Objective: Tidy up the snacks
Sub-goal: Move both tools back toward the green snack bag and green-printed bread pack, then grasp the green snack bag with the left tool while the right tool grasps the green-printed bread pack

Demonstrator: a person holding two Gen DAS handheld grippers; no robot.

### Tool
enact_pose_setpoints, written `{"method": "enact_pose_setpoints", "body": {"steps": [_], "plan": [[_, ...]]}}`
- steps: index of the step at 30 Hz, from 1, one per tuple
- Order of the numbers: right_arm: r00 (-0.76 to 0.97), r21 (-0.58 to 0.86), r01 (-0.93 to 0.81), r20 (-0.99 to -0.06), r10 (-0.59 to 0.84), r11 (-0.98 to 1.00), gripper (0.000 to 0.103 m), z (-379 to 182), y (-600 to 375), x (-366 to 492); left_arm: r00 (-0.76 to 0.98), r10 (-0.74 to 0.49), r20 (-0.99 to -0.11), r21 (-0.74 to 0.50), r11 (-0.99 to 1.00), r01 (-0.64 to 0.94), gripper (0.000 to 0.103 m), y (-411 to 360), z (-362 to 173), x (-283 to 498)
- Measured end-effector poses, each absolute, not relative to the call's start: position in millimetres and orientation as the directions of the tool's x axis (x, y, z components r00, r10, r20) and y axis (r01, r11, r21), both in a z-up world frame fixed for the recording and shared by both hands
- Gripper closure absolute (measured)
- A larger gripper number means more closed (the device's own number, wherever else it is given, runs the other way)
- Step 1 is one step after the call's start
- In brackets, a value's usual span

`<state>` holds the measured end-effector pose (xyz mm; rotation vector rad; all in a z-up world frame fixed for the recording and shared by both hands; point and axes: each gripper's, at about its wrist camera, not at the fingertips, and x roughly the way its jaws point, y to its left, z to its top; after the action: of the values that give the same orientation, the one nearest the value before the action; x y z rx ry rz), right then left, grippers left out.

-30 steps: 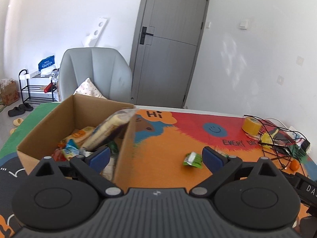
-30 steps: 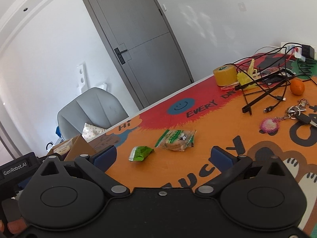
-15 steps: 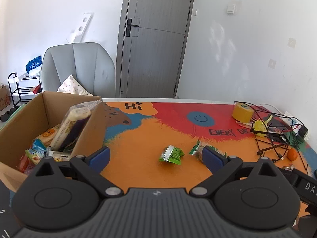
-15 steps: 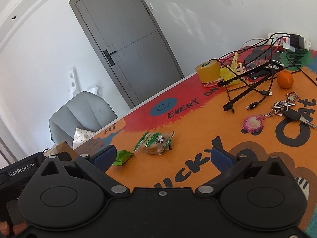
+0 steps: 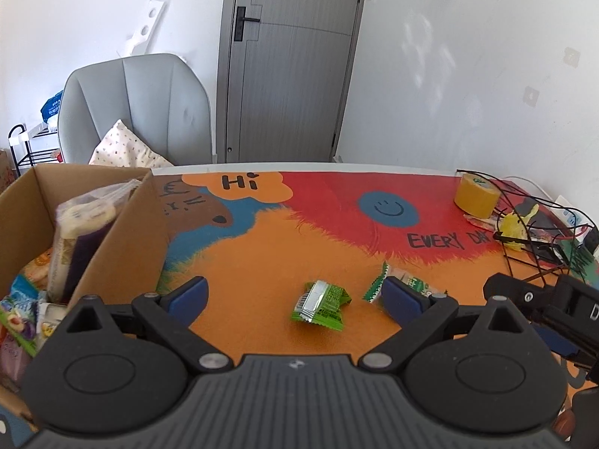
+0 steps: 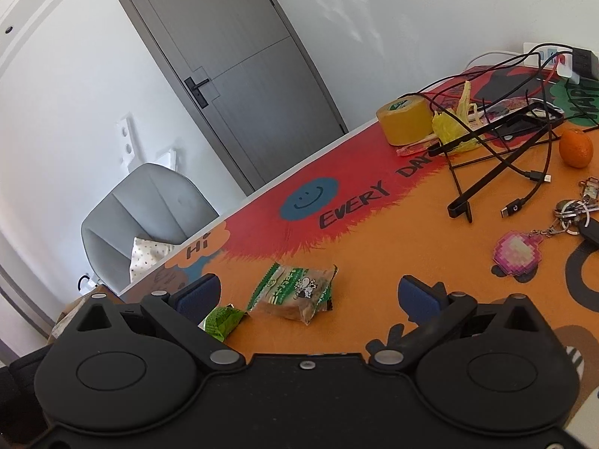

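Observation:
A small green snack packet lies on the orange mat between the fingers of my open, empty left gripper; it also shows in the right wrist view. A clear bread packet with green print lies just right of it, partly hidden behind my left gripper's right finger. My right gripper is open and empty, with the bread packet between its fingers. A cardboard box at the left holds several snack packs.
A yellow tape roll, a black wire stand with cables, an orange and keys with a pink charm lie at the right. A grey chair stands behind the table.
My left gripper has swung right from the box to the green packet. My right gripper has moved closer to the bread packet. Both stay open.

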<state>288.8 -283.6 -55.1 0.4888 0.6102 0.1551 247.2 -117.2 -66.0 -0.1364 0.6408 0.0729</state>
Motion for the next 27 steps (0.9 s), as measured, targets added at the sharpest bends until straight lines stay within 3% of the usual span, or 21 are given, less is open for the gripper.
{"method": "enact_pose_setpoints", "body": {"steps": [12,14,20,22,27], "plan": [[0.766,0.493,0.037,-0.573,0.292,0.869,0.0,-75,-277,324,0.768,0.033,-0.64,-0.102,0.987,-0.127,0.009,-121,-93,281],[0.762,0.489,0.041,-0.579,0.289,0.871,0.0,-76,-276,328,0.758,0.033,-0.651,-0.102,0.986,-0.13,0.015,-123,-98,286],[0.747,0.475,0.044,-0.599,0.287,0.879,0.0,-80,-270,338,0.728,0.011,-0.686,-0.141,0.979,-0.147,0.046,-121,-114,296],[0.742,0.462,0.046,-0.609,0.279,0.886,0.0,-81,-266,341,0.727,0.004,-0.686,-0.154,0.977,-0.151,0.068,-119,-116,296],[0.746,0.432,0.043,-0.613,0.259,0.901,0.0,-79,-254,347,0.729,-0.014,-0.684,-0.19,0.969,-0.16,0.073,-107,-114,295]]}}
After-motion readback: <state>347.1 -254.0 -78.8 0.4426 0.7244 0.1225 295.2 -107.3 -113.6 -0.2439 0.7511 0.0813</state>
